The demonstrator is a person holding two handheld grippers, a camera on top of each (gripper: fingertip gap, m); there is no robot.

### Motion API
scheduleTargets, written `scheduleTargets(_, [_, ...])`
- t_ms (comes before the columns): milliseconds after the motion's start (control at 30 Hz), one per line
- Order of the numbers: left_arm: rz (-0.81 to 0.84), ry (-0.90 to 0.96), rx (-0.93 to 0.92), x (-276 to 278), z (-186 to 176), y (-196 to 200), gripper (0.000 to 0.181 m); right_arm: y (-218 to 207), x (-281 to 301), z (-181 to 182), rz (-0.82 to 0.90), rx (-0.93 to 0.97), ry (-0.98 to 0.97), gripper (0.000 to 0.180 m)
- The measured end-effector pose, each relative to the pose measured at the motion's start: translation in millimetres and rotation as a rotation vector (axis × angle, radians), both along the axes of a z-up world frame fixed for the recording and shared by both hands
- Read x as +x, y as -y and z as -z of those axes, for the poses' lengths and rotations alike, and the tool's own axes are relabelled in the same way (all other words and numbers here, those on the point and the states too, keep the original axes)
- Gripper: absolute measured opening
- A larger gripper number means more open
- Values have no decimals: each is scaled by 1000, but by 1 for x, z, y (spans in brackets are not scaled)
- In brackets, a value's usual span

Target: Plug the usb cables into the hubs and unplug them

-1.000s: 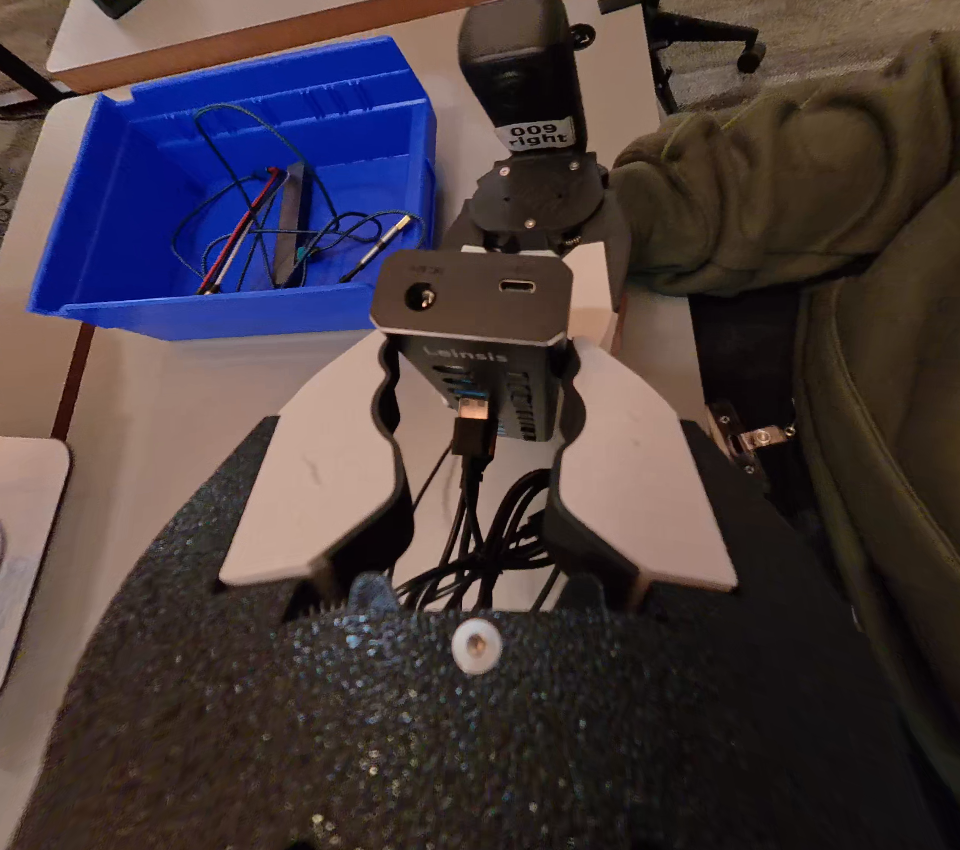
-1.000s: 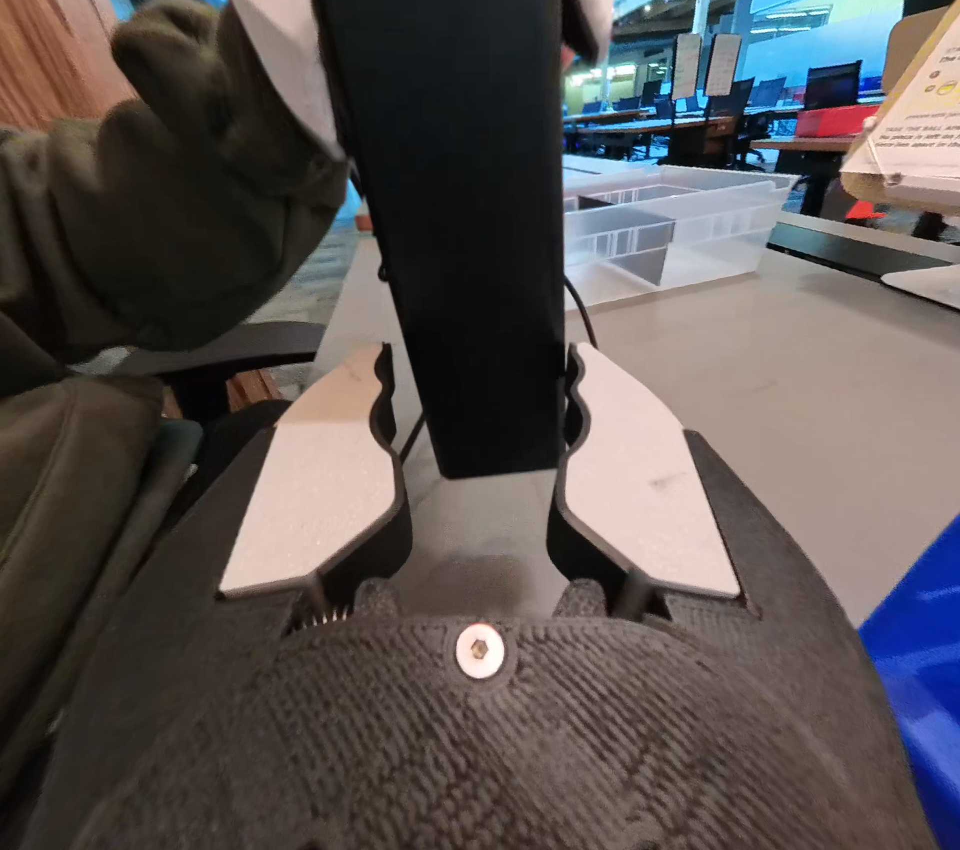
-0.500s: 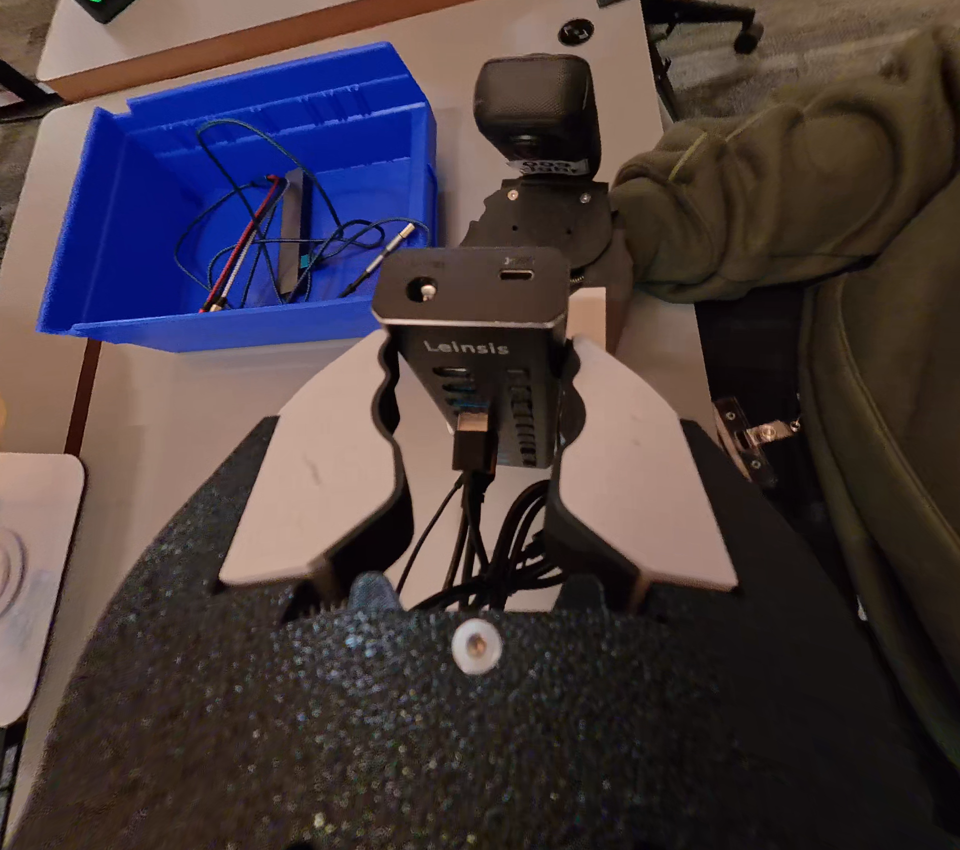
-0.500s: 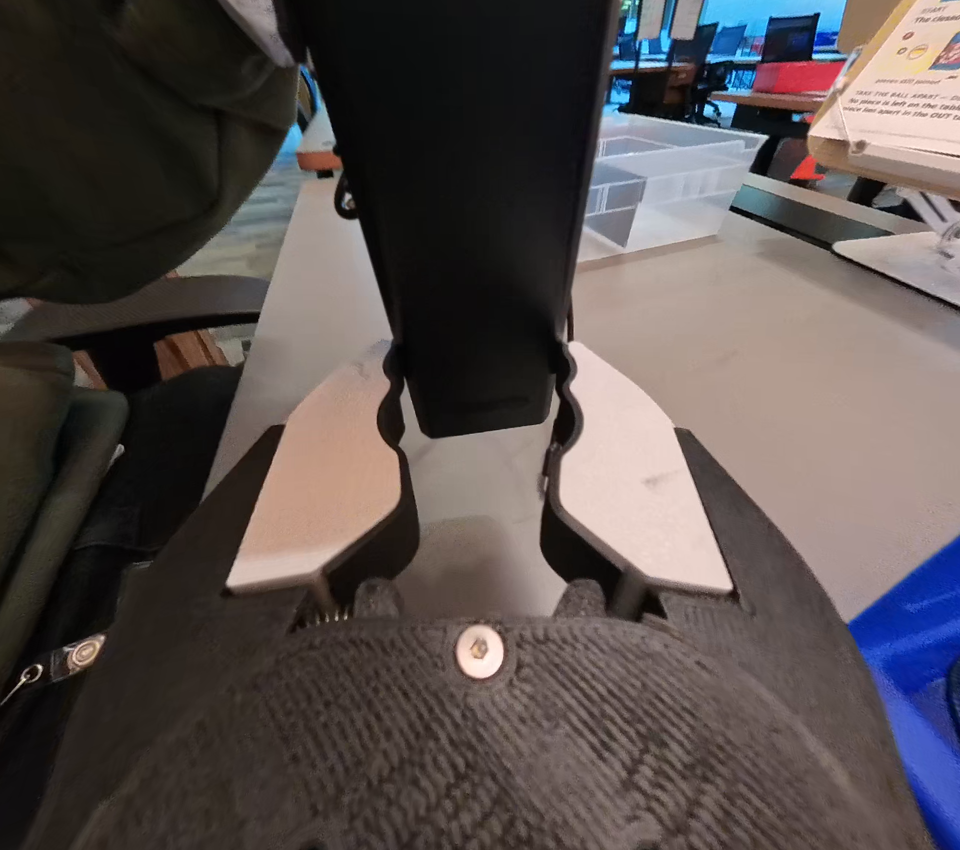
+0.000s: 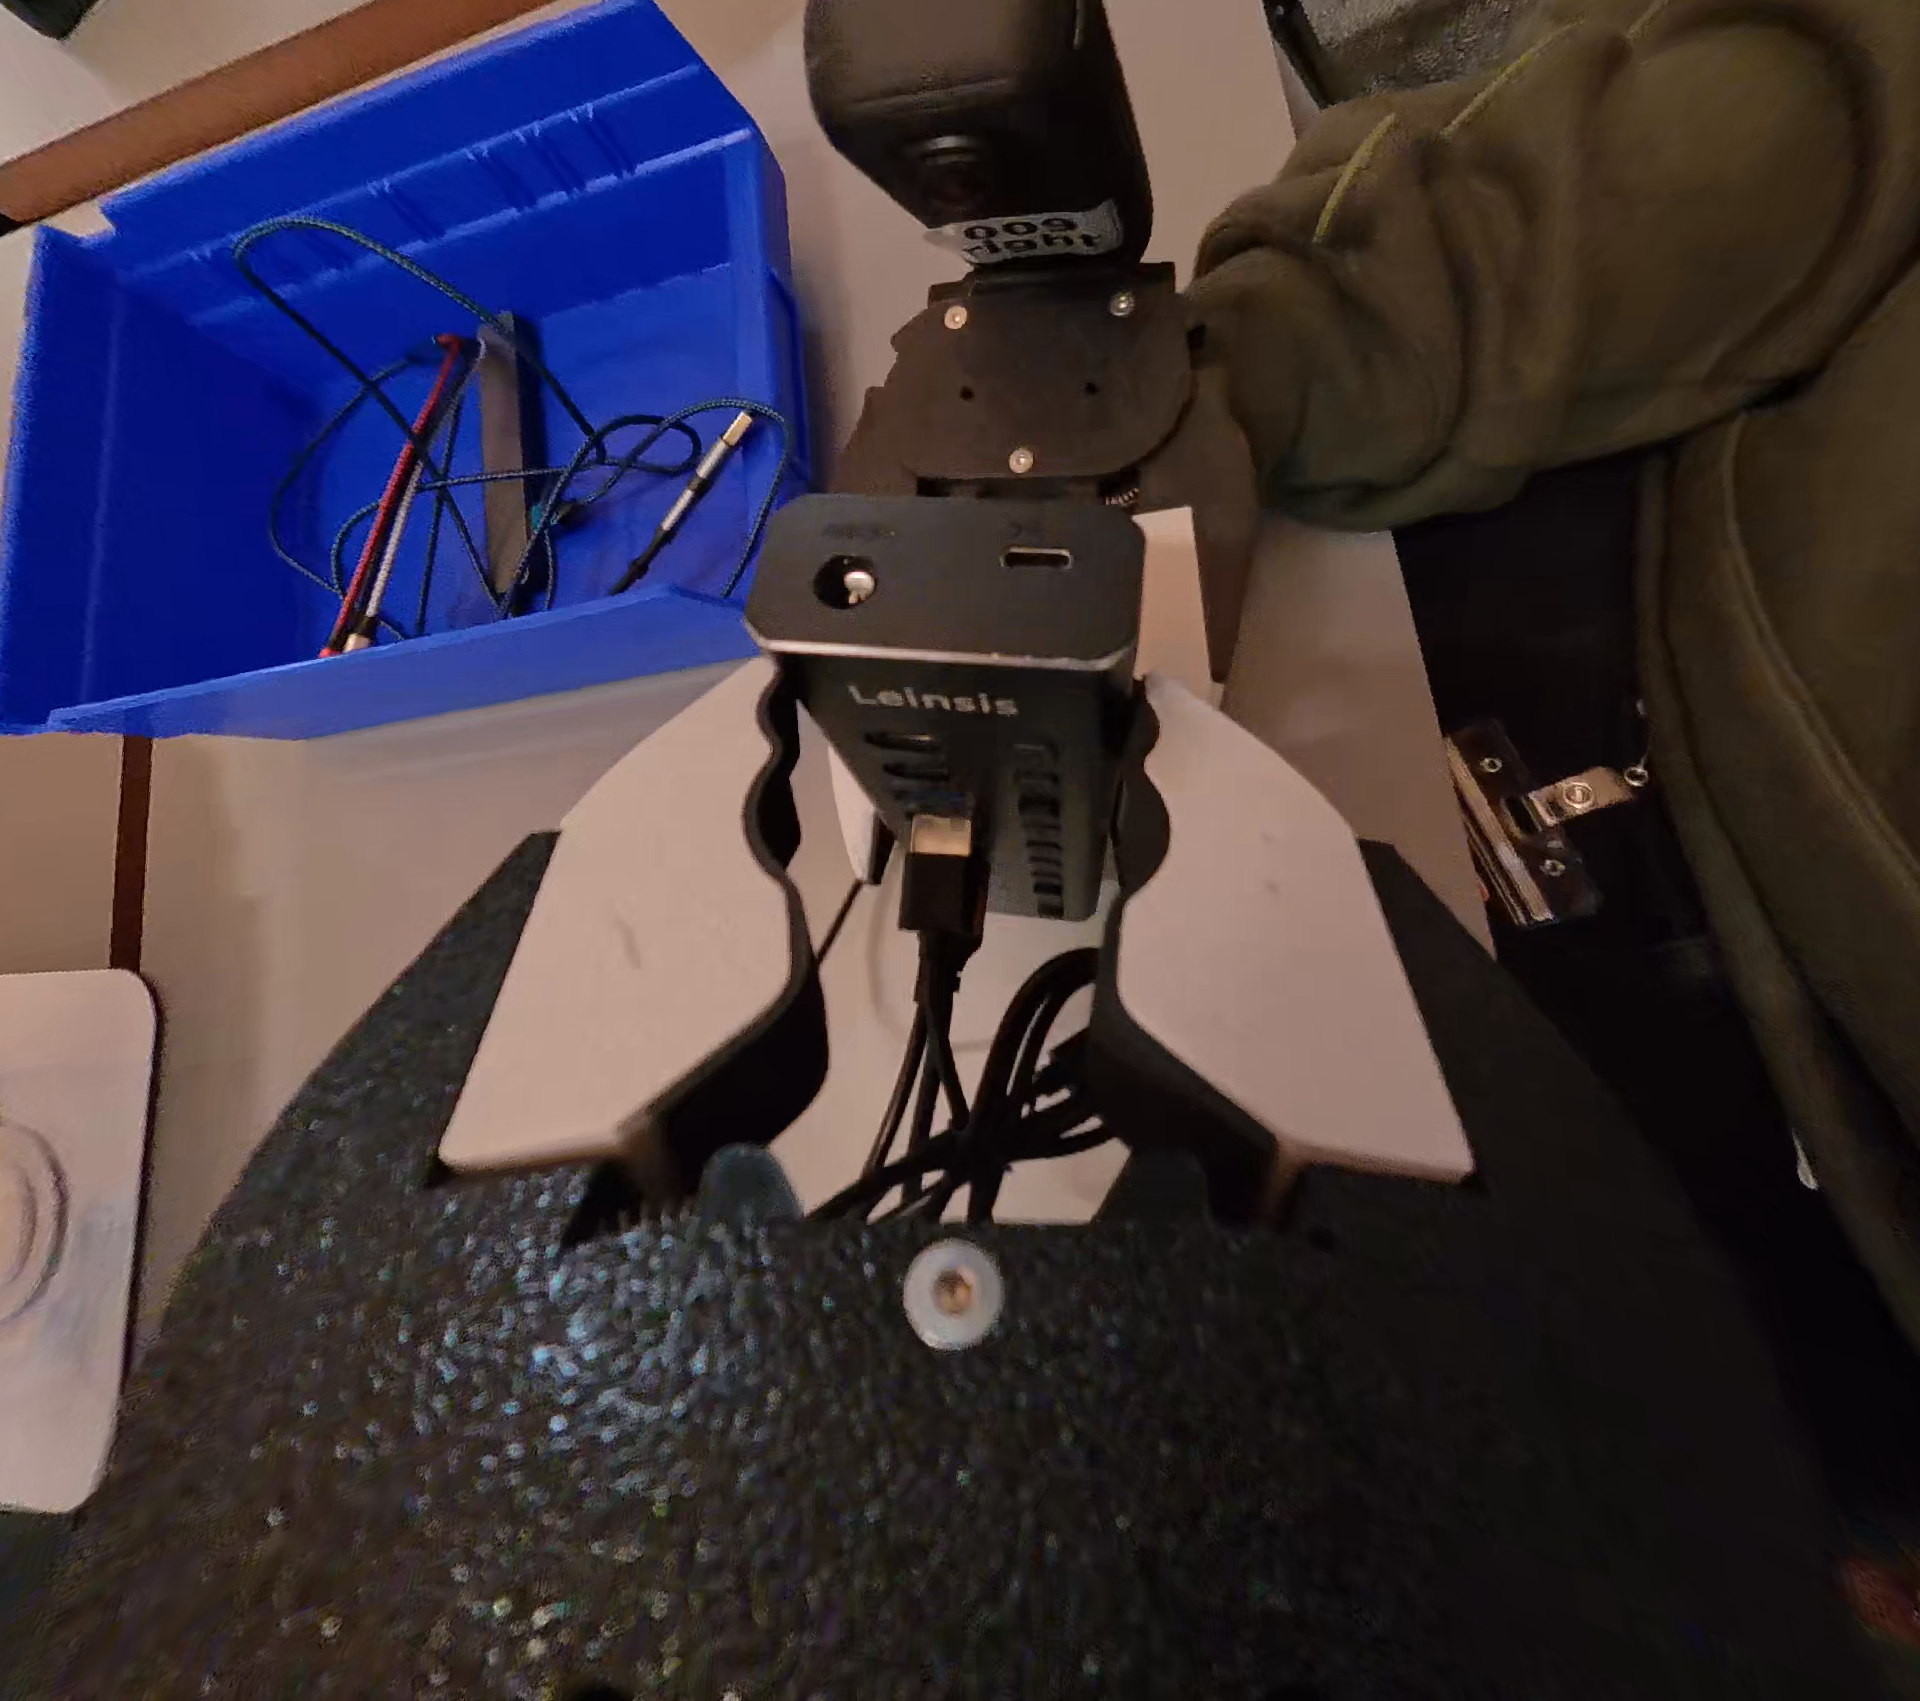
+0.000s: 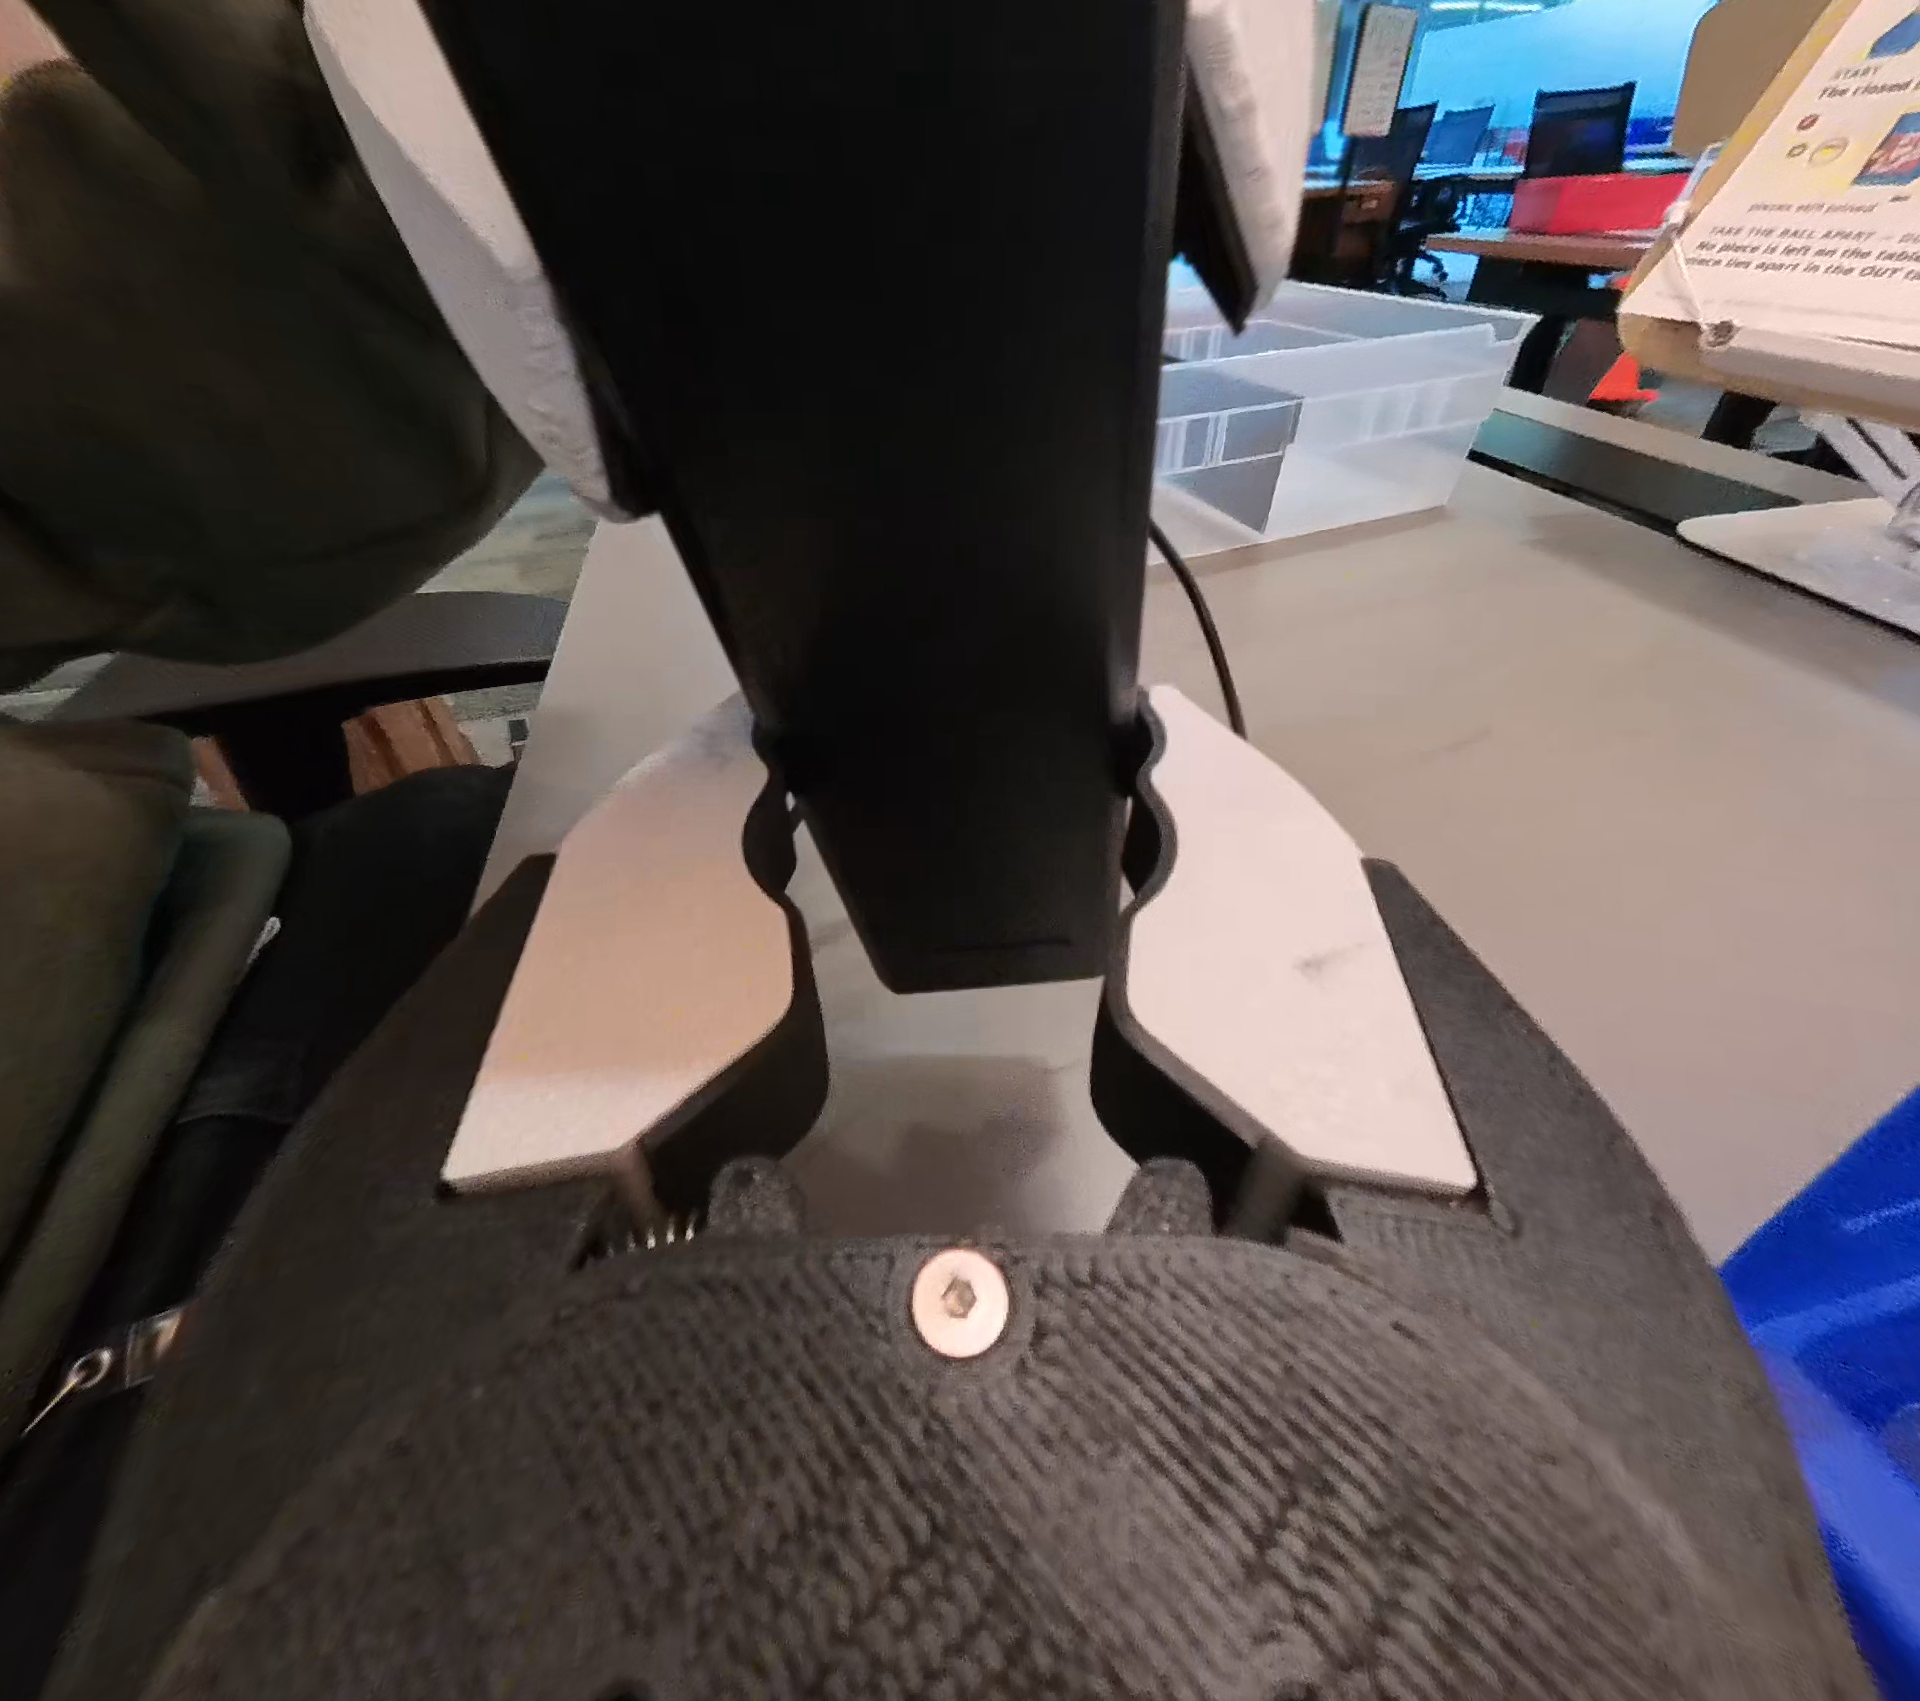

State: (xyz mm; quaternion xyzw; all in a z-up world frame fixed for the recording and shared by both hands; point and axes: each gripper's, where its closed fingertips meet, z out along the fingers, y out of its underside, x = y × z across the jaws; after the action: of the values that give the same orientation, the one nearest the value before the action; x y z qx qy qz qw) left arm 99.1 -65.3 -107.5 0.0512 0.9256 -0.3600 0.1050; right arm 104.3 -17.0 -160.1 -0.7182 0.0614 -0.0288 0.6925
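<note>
A black USB hub (image 5: 945,612) stands upright between my left gripper's (image 5: 951,768) white fingers, which are shut on its sides. A black USB cable (image 5: 940,872) is plugged into a port on its face and hangs down in loops. The right gripper's camera body (image 5: 977,93) faces me from just behind the hub. In the right wrist view the hub's dark back (image 6: 883,301) fills the middle. My right gripper (image 6: 951,778) is shut on its lower end. The left gripper's white fingers (image 6: 436,197) clamp it higher up.
A blue bin (image 5: 364,664) at the left holds several loose cables (image 5: 468,456); its corner also shows in the right wrist view (image 6: 1849,1339). An olive sleeve (image 5: 1507,249) reaches in from the right. A clear plastic bin (image 6: 1340,404) and a sign stand (image 6: 1787,249) sit farther along the table. About 7 cm separates my left fingertips from my right.
The right gripper rose and came closer behind the hub, and the hub's end now sits deeper between its fingers. My left gripper kept its hold and the cable stayed plugged in.
</note>
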Motion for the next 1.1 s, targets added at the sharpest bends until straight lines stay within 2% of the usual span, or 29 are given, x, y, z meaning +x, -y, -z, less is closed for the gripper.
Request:
scheduleTargets(333, [38,-48,-11,-3,6,8,58,-5,-1,3,14,-34,46,63])
scheduleTargets(467, [31,-29,20,0,11,9,58,-10,3,0,51,-2,-3,70])
scheduleTargets(800, [94,-10,74,-6,18,10,59,-13,2,5,60,-56,49,70])
scheduleTargets(1100, [9,38,107,-4,17,8,64,-8,1,-4,43,33,33,70])
